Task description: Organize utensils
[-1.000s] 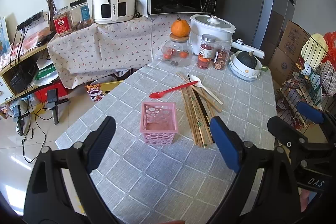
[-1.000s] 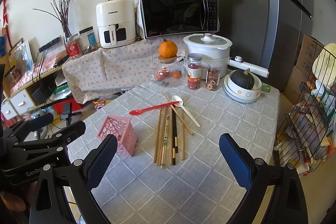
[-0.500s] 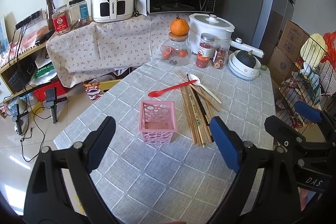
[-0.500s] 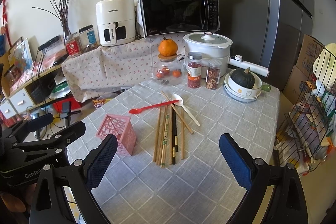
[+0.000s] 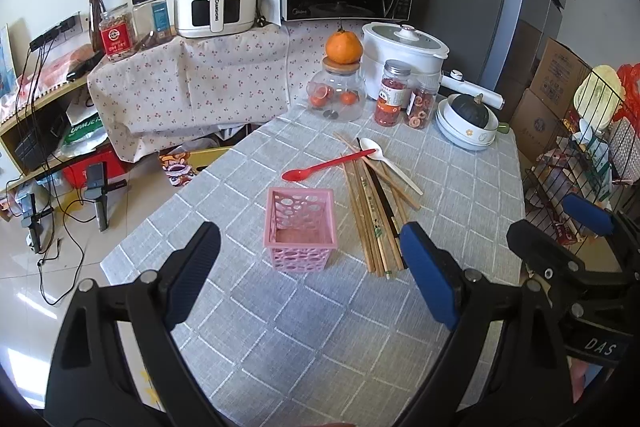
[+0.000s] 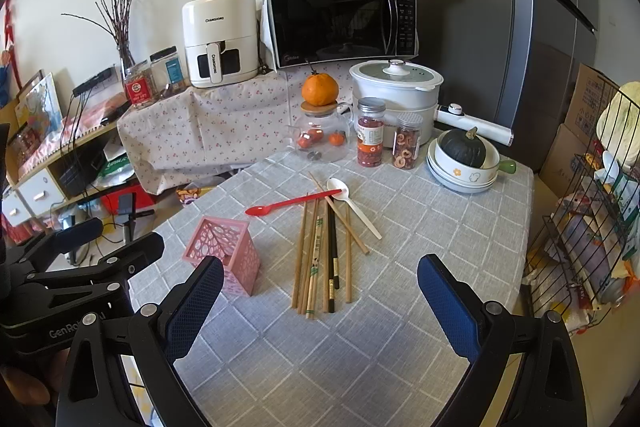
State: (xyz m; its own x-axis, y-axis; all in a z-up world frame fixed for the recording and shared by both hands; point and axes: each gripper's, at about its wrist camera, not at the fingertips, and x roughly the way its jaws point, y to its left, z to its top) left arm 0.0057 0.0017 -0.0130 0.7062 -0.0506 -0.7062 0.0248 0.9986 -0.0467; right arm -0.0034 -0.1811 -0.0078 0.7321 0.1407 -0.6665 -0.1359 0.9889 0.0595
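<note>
A pink perforated basket (image 5: 301, 229) stands empty on the grey checked tablecloth (image 5: 320, 327); it also shows in the right wrist view (image 6: 224, 259). To its right lie several chopsticks (image 5: 374, 215) (image 6: 320, 259), a red spoon (image 5: 326, 166) (image 6: 294, 203) and a white spoon (image 5: 388, 163) (image 6: 352, 205). My left gripper (image 5: 310, 267) is open and empty, just short of the basket. My right gripper (image 6: 320, 299) is open and empty, near the chopsticks' near ends.
At the table's far end stand a glass jar with an orange on it (image 6: 320, 131), two snack jars (image 6: 370, 137), a white cooker (image 6: 394, 91) and stacked bowls with a squash (image 6: 464, 159). A wire rack (image 6: 588, 211) stands right of the table.
Both grippers have eased slightly forward over the table, still open. Nothing on the table has moved.
</note>
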